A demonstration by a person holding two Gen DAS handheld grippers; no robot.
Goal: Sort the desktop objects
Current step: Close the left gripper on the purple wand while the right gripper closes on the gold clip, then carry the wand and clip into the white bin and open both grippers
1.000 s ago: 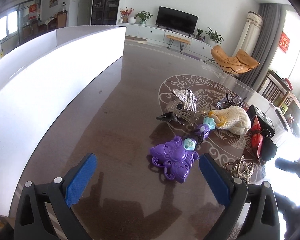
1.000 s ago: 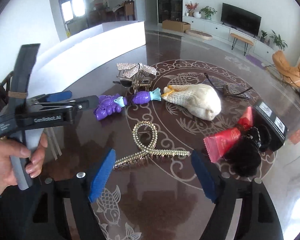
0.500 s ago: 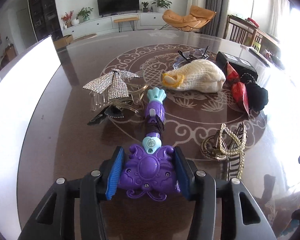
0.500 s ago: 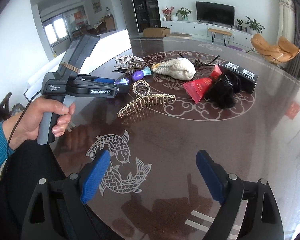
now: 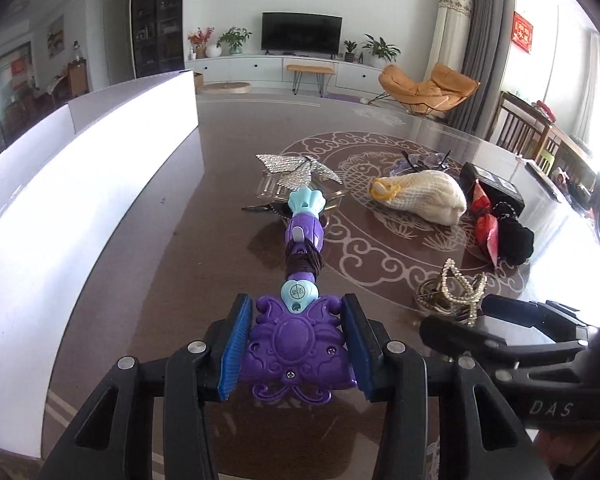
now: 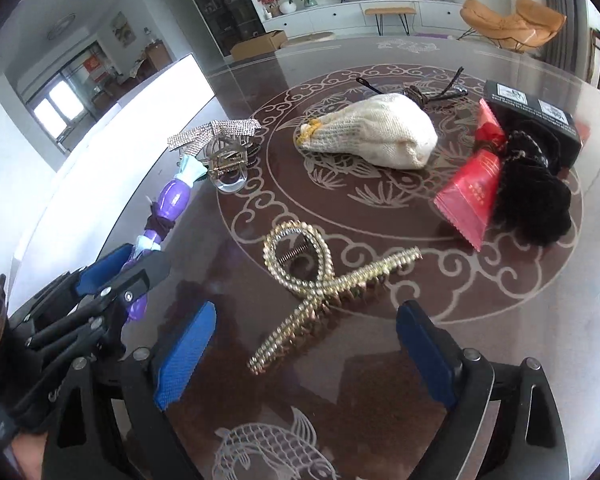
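Lifted off the table (image 5: 148, 272) now, the purple plastic wand (image 5: 300, 332) sits pinched in the left gripper (image 5: 296, 348); the right gripper (image 6: 304, 356), spread wide, straddles the beaded gold hair claw (image 6: 320, 288).

purple toy wand (image 5: 298, 344), claw-clamped, raised off table

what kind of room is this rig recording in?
Looks like a home living and dining room. A wall TV hangs over a low white cabinet with potted plants, an orange lounge chair sits by the curtains, and the work surface is a glossy dark dining table with wooden chairs at its far side.
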